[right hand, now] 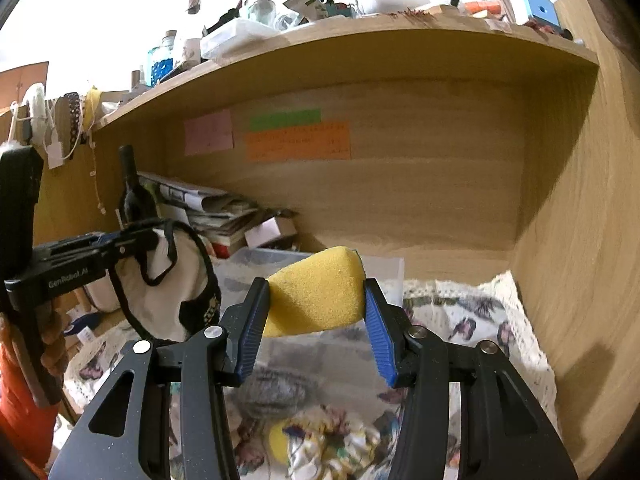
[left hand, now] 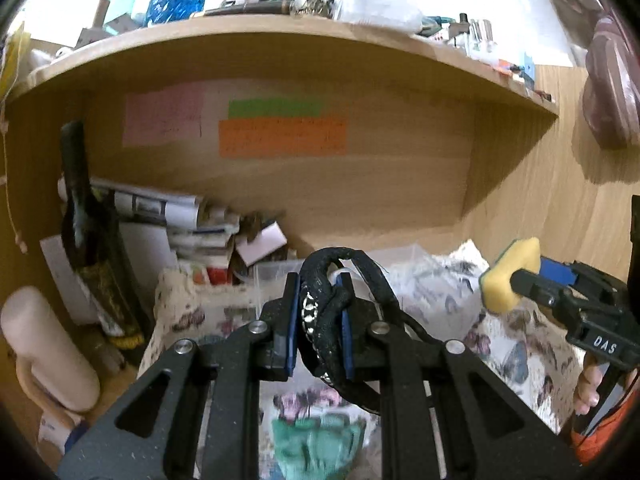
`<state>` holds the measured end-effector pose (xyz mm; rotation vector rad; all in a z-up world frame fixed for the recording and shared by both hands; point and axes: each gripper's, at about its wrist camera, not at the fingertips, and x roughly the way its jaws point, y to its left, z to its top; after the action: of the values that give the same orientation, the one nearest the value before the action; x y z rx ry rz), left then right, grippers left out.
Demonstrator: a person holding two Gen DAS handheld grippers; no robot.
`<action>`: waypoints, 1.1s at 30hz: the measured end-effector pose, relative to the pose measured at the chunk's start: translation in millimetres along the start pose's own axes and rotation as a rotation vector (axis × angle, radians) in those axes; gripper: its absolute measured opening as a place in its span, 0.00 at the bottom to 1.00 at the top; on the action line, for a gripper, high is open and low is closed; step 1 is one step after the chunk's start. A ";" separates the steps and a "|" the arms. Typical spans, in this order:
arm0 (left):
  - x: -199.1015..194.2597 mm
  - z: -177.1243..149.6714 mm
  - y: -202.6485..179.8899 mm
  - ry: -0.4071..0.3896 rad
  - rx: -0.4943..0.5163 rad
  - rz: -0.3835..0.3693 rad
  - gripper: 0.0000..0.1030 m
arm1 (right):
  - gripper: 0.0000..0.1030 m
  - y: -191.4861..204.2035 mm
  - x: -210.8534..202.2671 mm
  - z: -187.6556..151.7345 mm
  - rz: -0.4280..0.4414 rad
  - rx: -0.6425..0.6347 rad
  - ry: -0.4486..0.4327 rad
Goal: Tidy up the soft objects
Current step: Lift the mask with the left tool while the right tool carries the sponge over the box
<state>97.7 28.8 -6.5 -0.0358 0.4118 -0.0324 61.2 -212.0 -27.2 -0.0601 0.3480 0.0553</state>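
You've got one soft thing in each hand, both lifted clear of the floral cloth (right hand: pixel 480 312) on the desk, which looks like the carry stage of the sort. Your left gripper (left hand: pixel 320 304) has its jaws narrowed right down on a black strap with a studded trim (left hand: pixel 320 320); the strap loops over the tips toward twelve o'clock and trails off at five o'clock. In the right wrist view that same piece hangs slack below the left gripper (right hand: pixel 132 240) at nine o'clock, a black-edged cloth item whose exact kind I can't tell. Holding it by the strap lets the rest dangle free rather than bunch up.

Your right gripper (right hand: pixel 316 296) is clamped on the yellow sponge (right hand: pixel 316 292), jaws part-way in, pads pressing its two ends so the foam bulges upward between them. From the left camera the sponge (left hand: pixel 512 276) shows at three o'clock, with a green scrub layer on its far face.

The clear plastic bin (right hand: pixel 280 264) sits just behind the sponge, and my guess is it's the drop spot; more soft pieces lie blurred at six o'clock
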 end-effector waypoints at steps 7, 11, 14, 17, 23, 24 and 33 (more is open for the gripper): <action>31.9 16.7 -0.2 0.007 -0.008 0.061 0.17 | 0.43 -4.1 26.2 14.7 -0.003 -0.018 0.022; 56.2 18.2 1.6 0.034 -0.019 0.097 0.17 | 0.43 -6.9 48.8 16.1 -0.016 -0.036 0.066; 76.6 15.5 4.9 0.068 -0.029 0.115 0.17 | 0.43 -9.0 68.1 11.8 -0.017 -0.040 0.119; 96.3 10.7 6.7 0.113 -0.030 0.127 0.17 | 0.43 -12.1 85.8 6.8 -0.015 -0.037 0.175; 125.5 -7.0 4.4 0.236 -0.012 0.083 0.17 | 0.43 -20.1 118.0 -9.1 -0.007 -0.033 0.298; 129.3 -11.0 3.1 0.255 -0.001 0.079 0.17 | 0.43 -20.8 121.7 -11.6 -0.007 -0.036 0.314; 143.0 -28.4 -1.8 0.367 0.035 0.045 0.22 | 0.45 -17.9 132.1 -19.9 -0.023 -0.070 0.375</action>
<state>217.3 20.6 -89.6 0.0140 0.7789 -0.0018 179.6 -225.5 -90.2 -0.1449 0.7197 0.0330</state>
